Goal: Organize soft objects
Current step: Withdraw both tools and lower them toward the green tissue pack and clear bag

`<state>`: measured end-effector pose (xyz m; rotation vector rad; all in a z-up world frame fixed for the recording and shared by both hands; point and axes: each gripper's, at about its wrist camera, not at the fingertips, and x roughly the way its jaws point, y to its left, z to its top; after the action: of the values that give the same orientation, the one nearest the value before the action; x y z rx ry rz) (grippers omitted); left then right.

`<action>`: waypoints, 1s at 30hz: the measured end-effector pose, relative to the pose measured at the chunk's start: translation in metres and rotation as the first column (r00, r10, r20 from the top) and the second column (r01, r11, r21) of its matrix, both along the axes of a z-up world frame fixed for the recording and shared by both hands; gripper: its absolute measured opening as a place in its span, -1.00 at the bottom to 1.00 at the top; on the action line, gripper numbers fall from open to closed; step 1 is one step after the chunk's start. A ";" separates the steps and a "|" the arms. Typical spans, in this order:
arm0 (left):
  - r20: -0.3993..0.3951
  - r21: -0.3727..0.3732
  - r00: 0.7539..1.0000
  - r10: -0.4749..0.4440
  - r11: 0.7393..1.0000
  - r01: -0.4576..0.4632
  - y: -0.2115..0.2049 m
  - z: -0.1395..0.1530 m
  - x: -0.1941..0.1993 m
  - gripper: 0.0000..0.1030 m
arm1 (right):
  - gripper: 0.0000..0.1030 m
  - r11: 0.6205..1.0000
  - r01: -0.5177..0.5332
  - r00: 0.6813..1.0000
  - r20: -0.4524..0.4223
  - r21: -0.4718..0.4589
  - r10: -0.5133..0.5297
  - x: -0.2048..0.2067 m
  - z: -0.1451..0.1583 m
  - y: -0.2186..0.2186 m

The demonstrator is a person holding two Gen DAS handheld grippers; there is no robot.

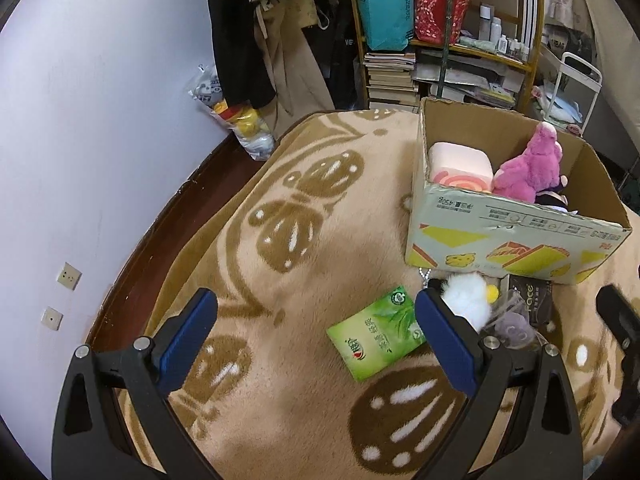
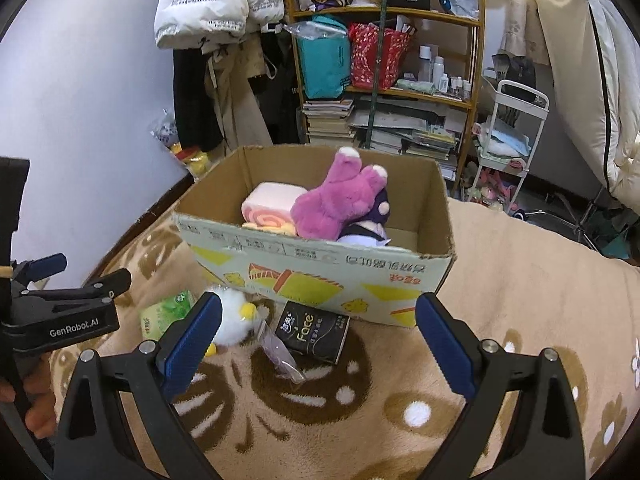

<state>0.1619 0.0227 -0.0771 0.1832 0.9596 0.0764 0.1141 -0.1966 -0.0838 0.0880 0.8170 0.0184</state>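
On the plush beige blanket with brown butterfly patterns (image 2: 500,280) stands an open corrugated cardboard box (image 2: 320,268), holding a pink swirl-roll cushion (image 2: 272,204) and a fuzzy magenta plush toy (image 2: 340,204). Just before the box lie a fluffy white chick toy (image 2: 234,318), a glossy green tissue pack (image 1: 376,334) and a black tissue pack (image 2: 314,332). Both the left gripper (image 1: 316,328) and right gripper (image 2: 318,330) hover with jaws spread wide, holding nothing.

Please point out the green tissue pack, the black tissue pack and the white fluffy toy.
green tissue pack (image 1: 376,334), left wrist view, middle of its top face
black tissue pack (image 2: 314,332), right wrist view, its printed front
white fluffy toy (image 2: 234,318), right wrist view, its white body
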 end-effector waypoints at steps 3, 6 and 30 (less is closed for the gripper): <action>-0.008 0.004 1.000 0.004 1.000 -0.004 -0.002 -0.006 0.005 0.90 | 0.97 1.000 -0.007 1.000 -0.021 -0.012 0.007 0.004 -0.007 0.004; -0.022 0.010 1.000 0.007 1.000 -0.007 -0.004 -0.011 0.009 0.90 | 0.95 1.000 -0.016 0.999 -0.034 -0.019 0.015 0.008 -0.012 0.009; -0.218 -0.050 0.974 0.062 0.996 -0.075 0.003 -0.065 0.045 0.90 | 0.87 0.995 -0.040 0.985 -0.172 -0.093 0.024 0.027 -0.065 0.028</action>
<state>0.2071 0.0260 -0.1421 0.1061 1.1843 0.0937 0.1408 -0.1683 -0.1493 -0.0146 0.9898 0.0020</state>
